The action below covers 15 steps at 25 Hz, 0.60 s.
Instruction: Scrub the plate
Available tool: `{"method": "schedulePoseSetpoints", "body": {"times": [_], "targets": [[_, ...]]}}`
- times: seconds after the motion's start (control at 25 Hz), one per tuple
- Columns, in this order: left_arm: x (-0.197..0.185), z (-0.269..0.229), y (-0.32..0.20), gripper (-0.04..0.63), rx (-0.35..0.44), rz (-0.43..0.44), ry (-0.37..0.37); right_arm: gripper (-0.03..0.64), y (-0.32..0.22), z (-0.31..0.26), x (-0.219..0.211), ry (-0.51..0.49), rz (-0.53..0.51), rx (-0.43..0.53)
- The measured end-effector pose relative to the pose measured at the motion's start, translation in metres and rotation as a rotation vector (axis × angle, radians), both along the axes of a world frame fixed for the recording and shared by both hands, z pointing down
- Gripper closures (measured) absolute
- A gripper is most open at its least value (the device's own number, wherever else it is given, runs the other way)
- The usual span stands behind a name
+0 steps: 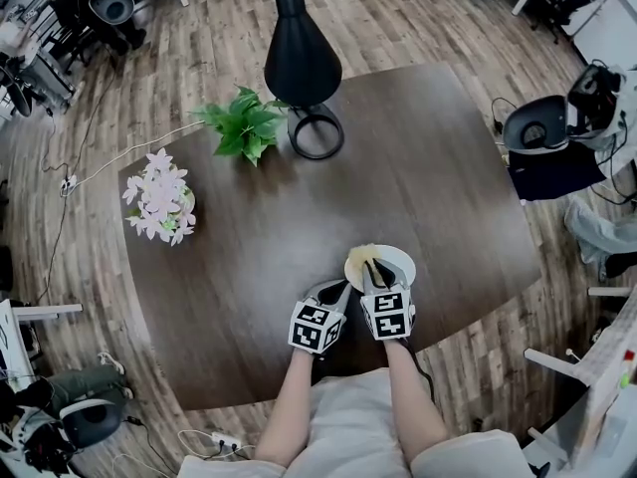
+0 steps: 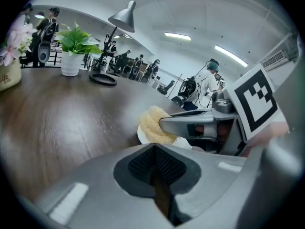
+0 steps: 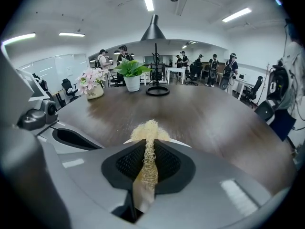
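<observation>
Near the left edge of the dark wooden counter (image 1: 428, 167) stood a pot of pink flowers (image 1: 159, 199). Closer to the far edge was a green plant (image 1: 242, 125), just beside the black ring base (image 1: 317, 132) of a lamp, with the dark shade (image 1: 302, 63) above it. By the front edge, a little right of its middle, the two tools sat side by side. The left tool (image 1: 341, 288) pointed away from the person and reached toward the left rim of the plate (image 1: 400, 260). Its pads were pressed together with nothing caught between them; only a thin dark slit showed there in the left gripper view. Whether its tip touched the rim could not be told. The plate, white and round, lay flat on the counter just ahead of both tools. Over its left part lay a pale yellow, fibrous scrubber (image 1: 362, 258), pinched by the right tool (image 1: 374, 275). The scrubber's long axis ran along that tool's jaws, pointing away from the person toward the far edge. Its squeezed middle was clamped between the pads, and its frayed free end stuck out past the tips onto the plate. Seen from the left gripper view, the clump rested on the plate's surface under the right tool's finger.
</observation>
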<state>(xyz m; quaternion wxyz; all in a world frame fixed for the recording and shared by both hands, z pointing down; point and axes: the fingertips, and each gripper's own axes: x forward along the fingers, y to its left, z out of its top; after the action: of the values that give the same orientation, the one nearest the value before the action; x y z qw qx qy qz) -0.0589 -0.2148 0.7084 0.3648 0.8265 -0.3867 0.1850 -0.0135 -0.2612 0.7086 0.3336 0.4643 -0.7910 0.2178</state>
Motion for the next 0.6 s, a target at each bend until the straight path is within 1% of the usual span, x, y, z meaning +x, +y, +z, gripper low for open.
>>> {"method": "schedulePoseSetpoints", "body": {"times": [0.6], "targets": [[0.001,-0.002,0.000,0.594,0.013,0.006,0.010,0.549,-0.004,0.002,0.030,0.002,0.079,0.012]]}}
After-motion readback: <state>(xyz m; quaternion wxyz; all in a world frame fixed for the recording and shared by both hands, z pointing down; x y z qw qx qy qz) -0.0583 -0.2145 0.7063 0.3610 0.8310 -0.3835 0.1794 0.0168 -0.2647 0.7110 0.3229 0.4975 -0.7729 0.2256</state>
